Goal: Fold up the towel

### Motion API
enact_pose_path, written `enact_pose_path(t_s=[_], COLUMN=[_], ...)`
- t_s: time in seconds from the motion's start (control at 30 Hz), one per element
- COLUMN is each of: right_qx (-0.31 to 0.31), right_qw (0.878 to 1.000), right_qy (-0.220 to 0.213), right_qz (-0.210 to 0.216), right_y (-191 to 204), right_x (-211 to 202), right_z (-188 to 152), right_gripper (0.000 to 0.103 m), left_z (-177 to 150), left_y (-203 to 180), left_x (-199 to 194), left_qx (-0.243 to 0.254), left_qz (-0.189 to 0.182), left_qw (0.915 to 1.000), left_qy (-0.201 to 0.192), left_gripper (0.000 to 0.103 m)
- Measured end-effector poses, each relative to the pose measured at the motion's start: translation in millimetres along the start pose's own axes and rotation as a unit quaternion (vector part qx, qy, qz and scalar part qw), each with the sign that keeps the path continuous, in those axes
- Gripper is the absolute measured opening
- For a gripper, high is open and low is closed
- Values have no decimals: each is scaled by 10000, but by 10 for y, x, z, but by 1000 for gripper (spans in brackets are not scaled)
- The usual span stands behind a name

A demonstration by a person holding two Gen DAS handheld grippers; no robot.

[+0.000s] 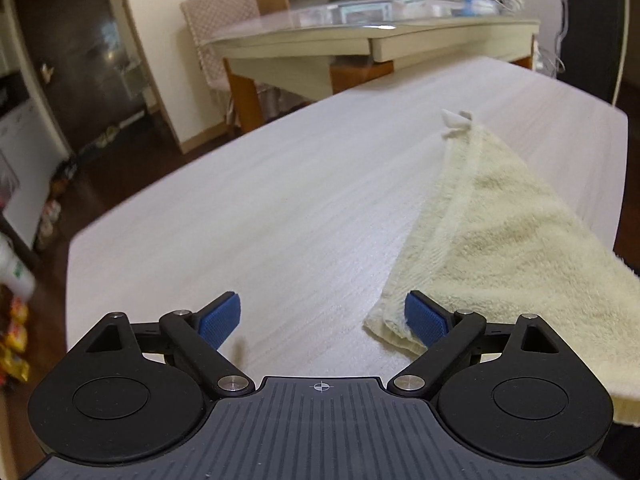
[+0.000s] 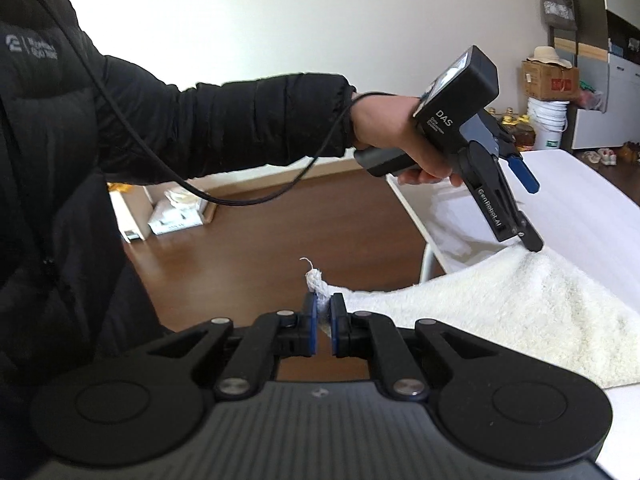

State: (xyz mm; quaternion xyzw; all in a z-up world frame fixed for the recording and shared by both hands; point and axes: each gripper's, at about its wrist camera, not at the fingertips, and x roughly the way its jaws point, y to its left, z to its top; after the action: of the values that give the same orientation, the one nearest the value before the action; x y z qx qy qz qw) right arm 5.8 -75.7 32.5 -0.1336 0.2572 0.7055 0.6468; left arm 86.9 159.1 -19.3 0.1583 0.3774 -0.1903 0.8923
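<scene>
Pinched between the blue pads of the right gripper is a corner of the cream towel, its frayed tip and a loose thread poking up past the closed fingers; from there the cloth runs off to the right and lies on the white table, part of it sagging over the table's near edge; seen from the left wrist camera, the towel lies folded into a layered triangle on the right side of the table, with a small white tag at its far point; the left gripper stands spread wide, its right blue pad just at the towel's near corner and nothing between the fingers; in the right wrist view that same tool points down at the towel's edge, held by a hand coming out of a black padded sleeve, a black cable looping below the arm; beyond lie a brown wood floor, a cardboard box and a white bucket; the left view shows a second table with a chair.
</scene>
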Motion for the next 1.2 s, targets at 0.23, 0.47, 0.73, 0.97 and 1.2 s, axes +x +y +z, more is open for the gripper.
enact_pose_path(t_s=[0.23, 0.47, 0.73, 0.97, 1.2], right_qx=[1457, 2865, 3878, 4028, 4059], right_qw=[9800, 9301, 8907, 8812, 8824], right_qy=[-1341, -2243, -2139, -2312, -2211], right_qz=[-177, -497, -1026, -882, -878], right_y=[-1053, -2083, -2586, -2757, -2869], right_x=[-731, -1258, -1199, -1144, -1099], right_z=[-60, -282, -817, -979, -922], right_gripper=[7, 7, 7, 7, 7], left_z=[88, 65, 122, 135, 79], left_y=[74, 180, 304, 213, 113], left_x=[58, 76, -69, -132, -61], left_qx=[-53, -519, -983, -793, -729], left_qz=[-120, -185, -147, -561, -745], left_qw=[9996, 9982, 9946, 9938, 9935], left_qy=[232, 235, -314, -550, -461], left_gripper=[95, 95, 94, 94, 94])
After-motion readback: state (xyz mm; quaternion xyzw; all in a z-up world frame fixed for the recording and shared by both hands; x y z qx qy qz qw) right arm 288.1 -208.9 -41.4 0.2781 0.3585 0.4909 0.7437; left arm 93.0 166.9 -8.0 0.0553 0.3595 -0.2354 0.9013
